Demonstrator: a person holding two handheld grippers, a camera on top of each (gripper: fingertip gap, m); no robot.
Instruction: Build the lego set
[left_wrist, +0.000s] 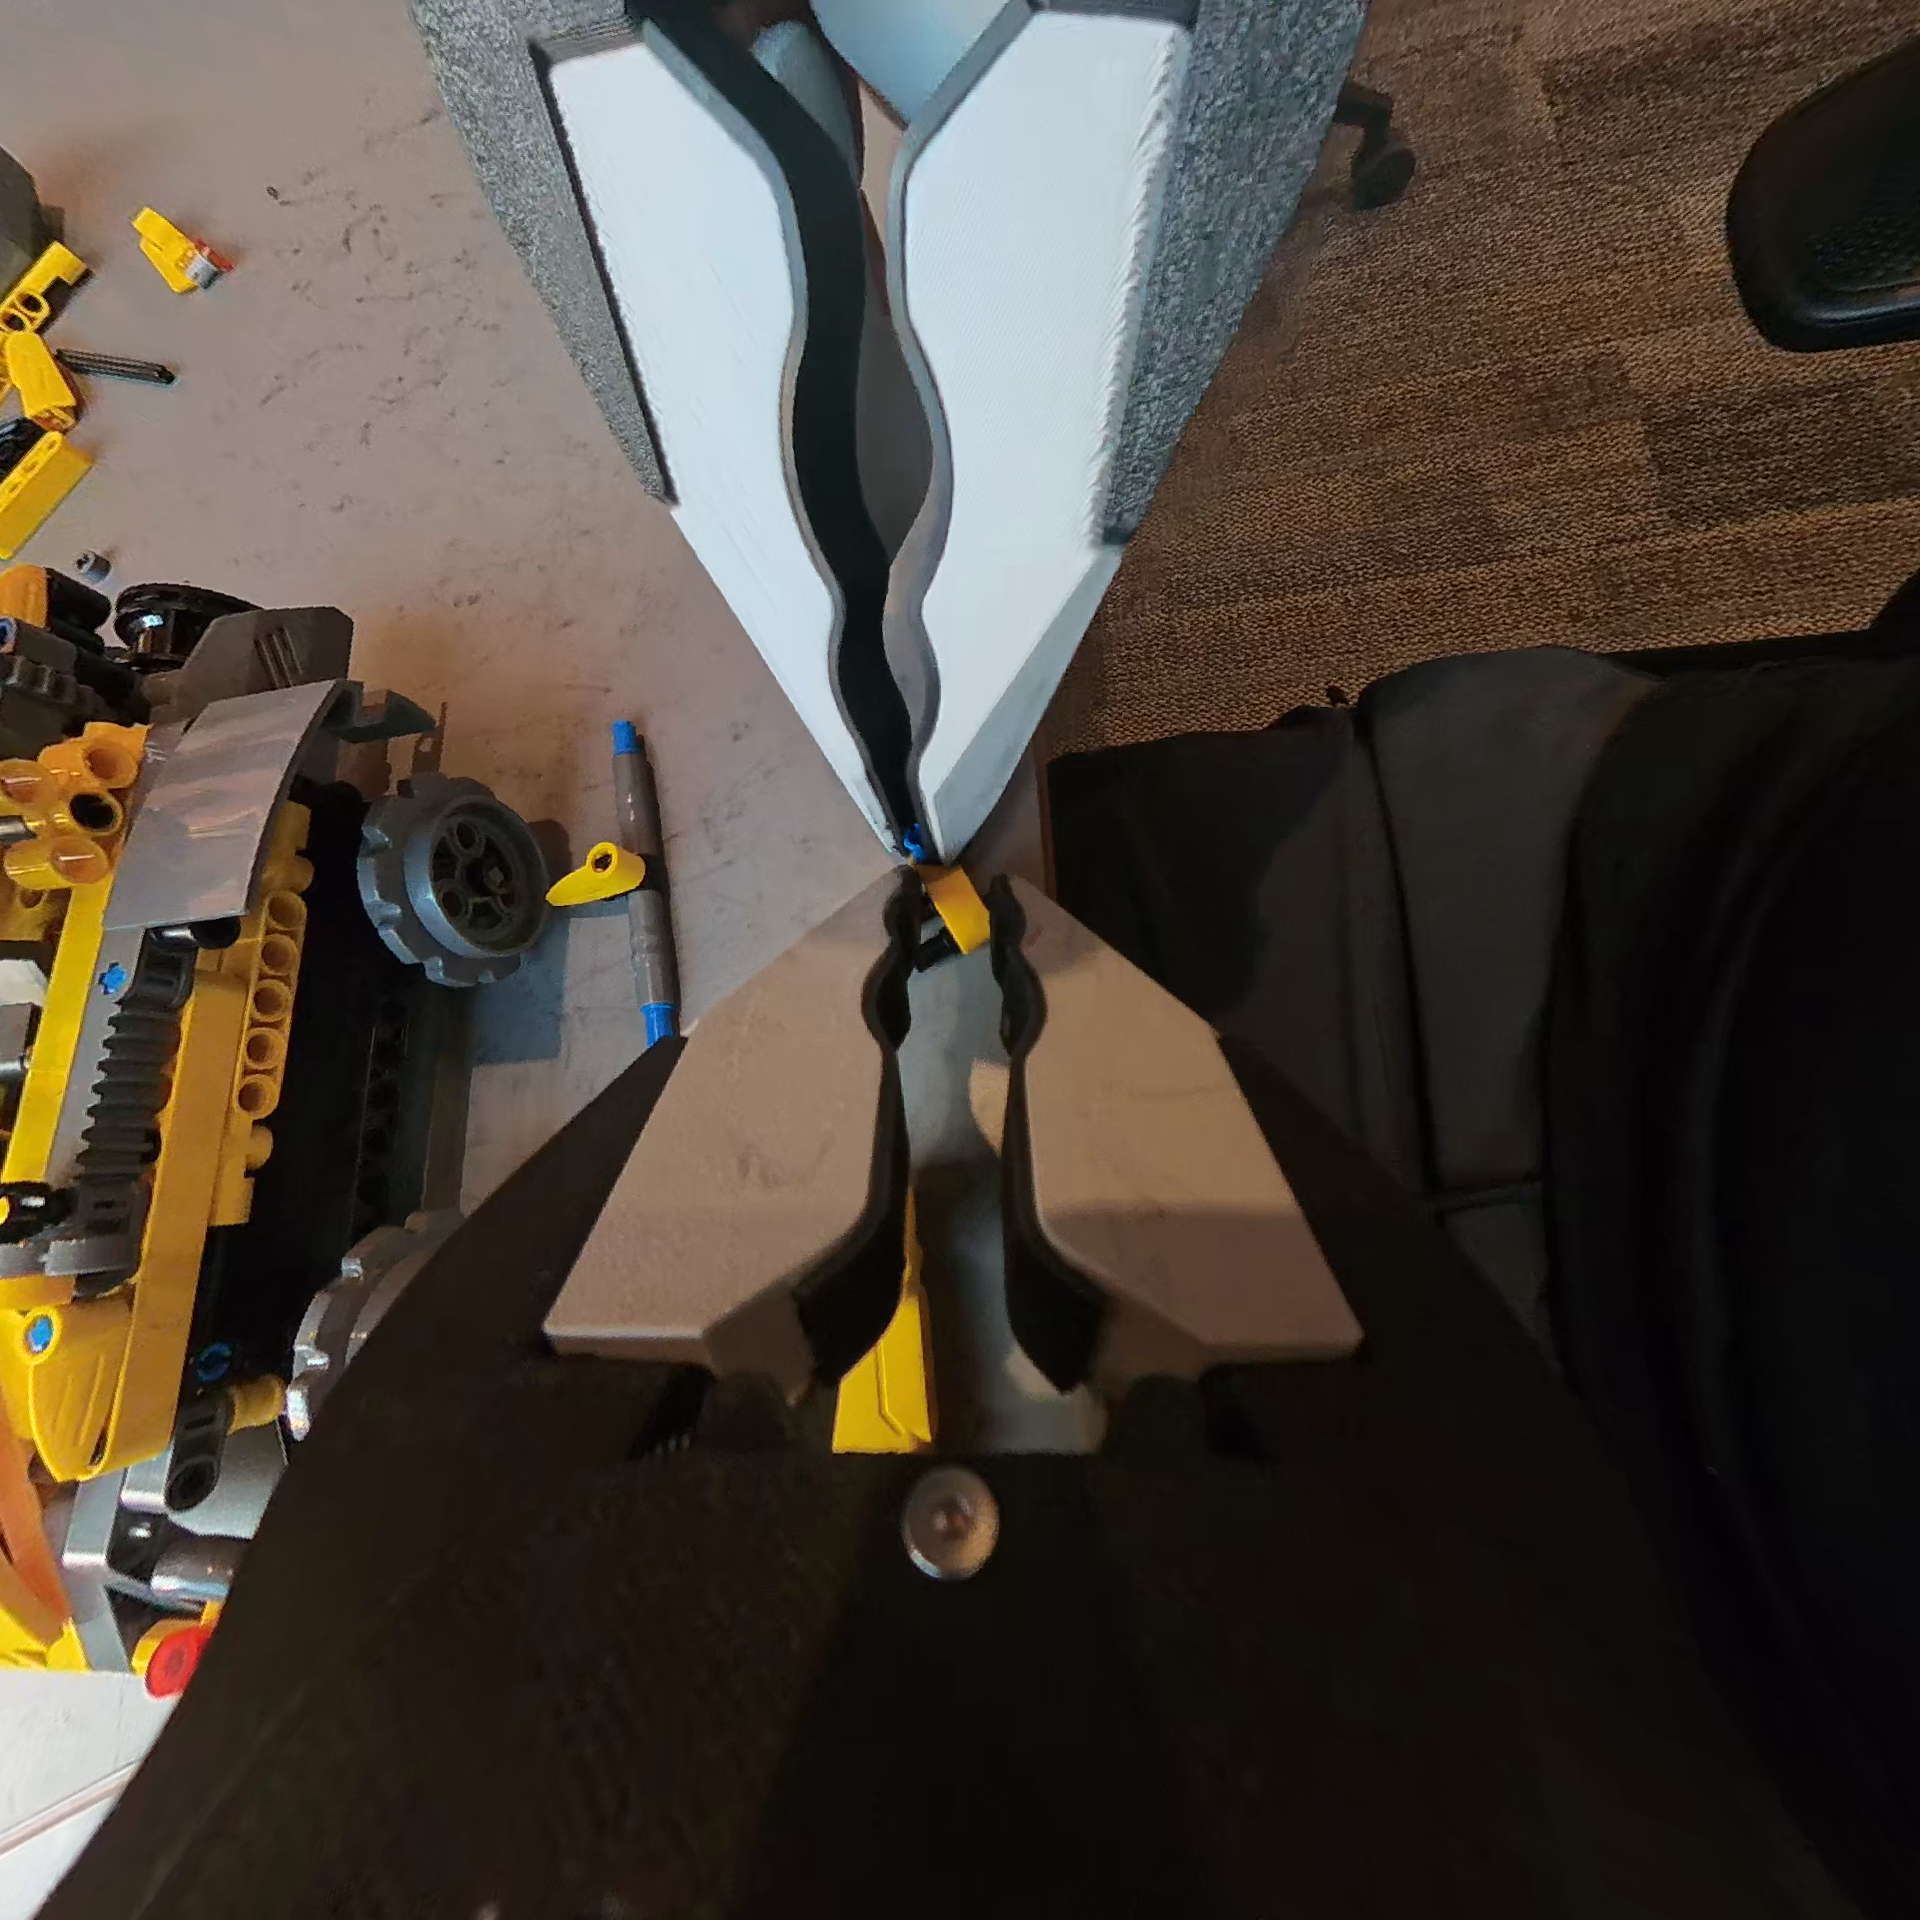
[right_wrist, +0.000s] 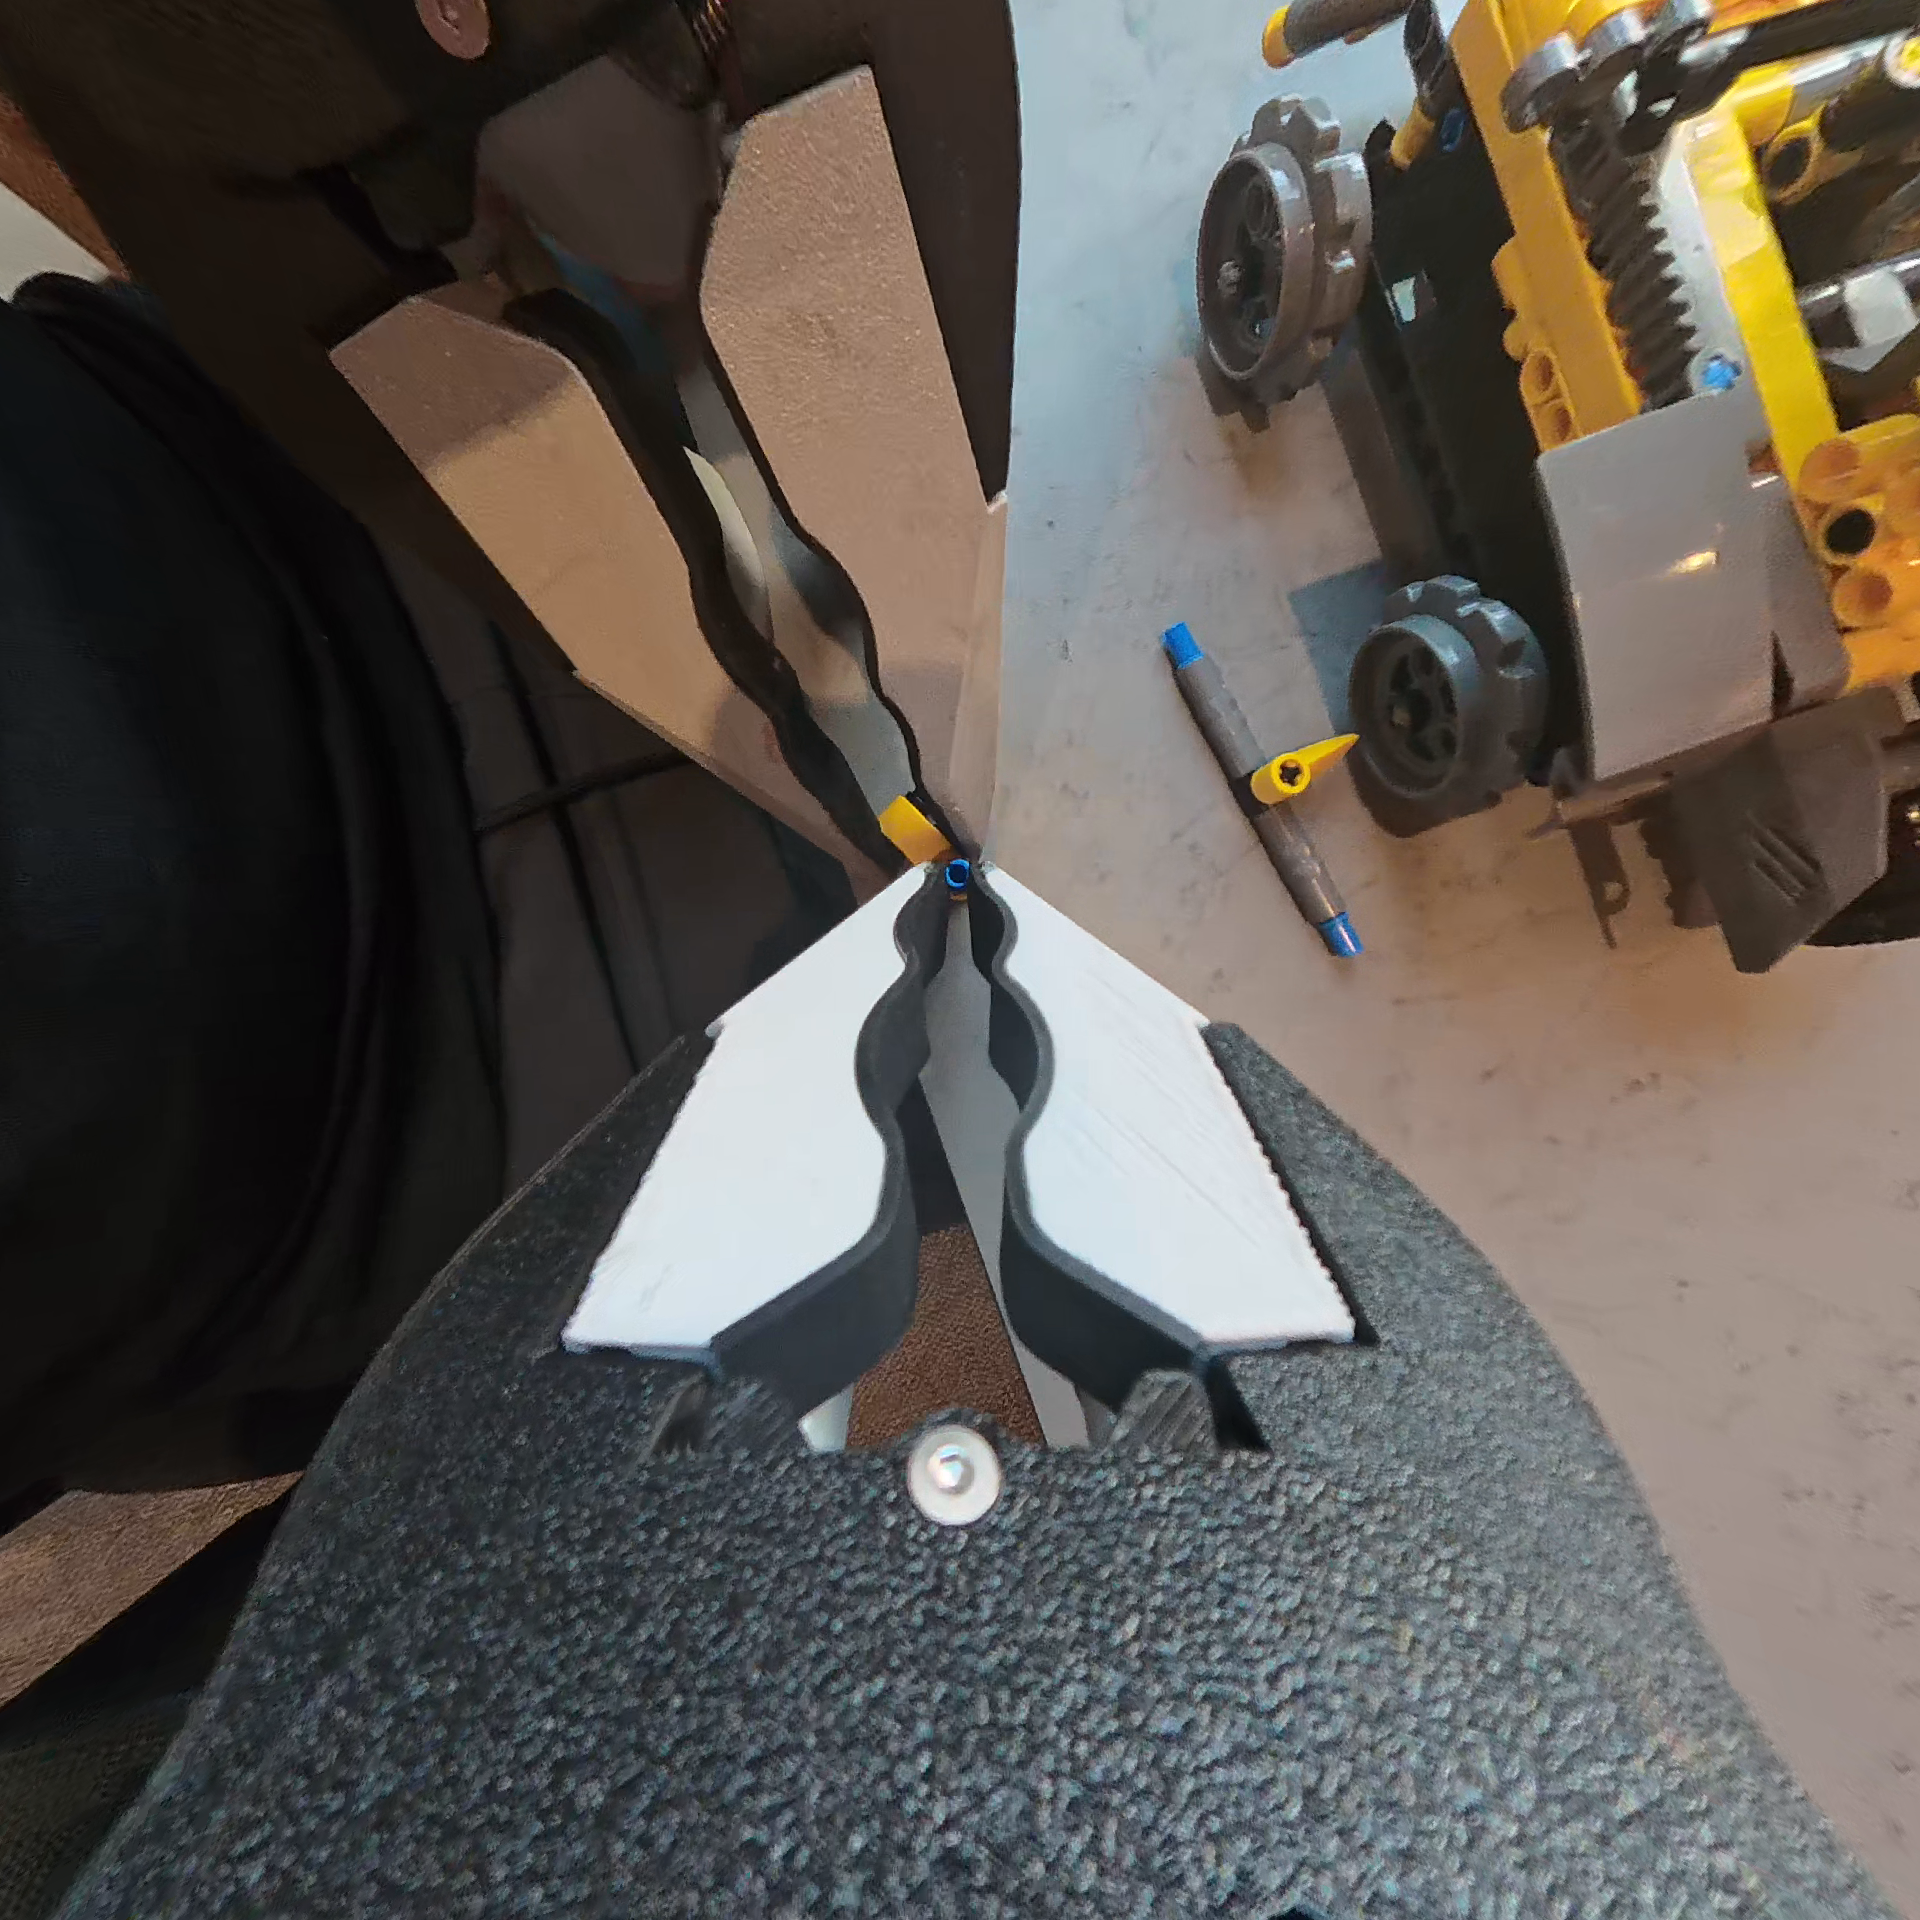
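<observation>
My left gripper (left_wrist: 951, 894), with tan fingers, is shut on a small yellow connector piece (left_wrist: 958, 912) held at its tips. My right gripper (right_wrist: 956, 883), with white fingers, is shut on a small blue pin (right_wrist: 956, 873). The two grippers meet tip to tip above the table's edge, with the blue pin (left_wrist: 914, 836) touching the yellow piece (right_wrist: 912, 826). In the left wrist view the right gripper (left_wrist: 914, 831) comes in from the top. In the right wrist view the left gripper (right_wrist: 925, 821) comes in from the upper left.
A yellow and grey toy tracked vehicle (left_wrist: 156, 987) (right_wrist: 1662, 416) stands on the pale table (left_wrist: 416, 416). Beside its grey sprocket wheel (left_wrist: 452, 894) lies a grey axle with blue ends and a yellow cam (left_wrist: 644, 883) (right_wrist: 1257, 790). Loose yellow pieces (left_wrist: 177, 249) lie farther off. Brown carpet (left_wrist: 1455, 416) and a person's dark clothing (left_wrist: 1662, 1143) are beyond the edge.
</observation>
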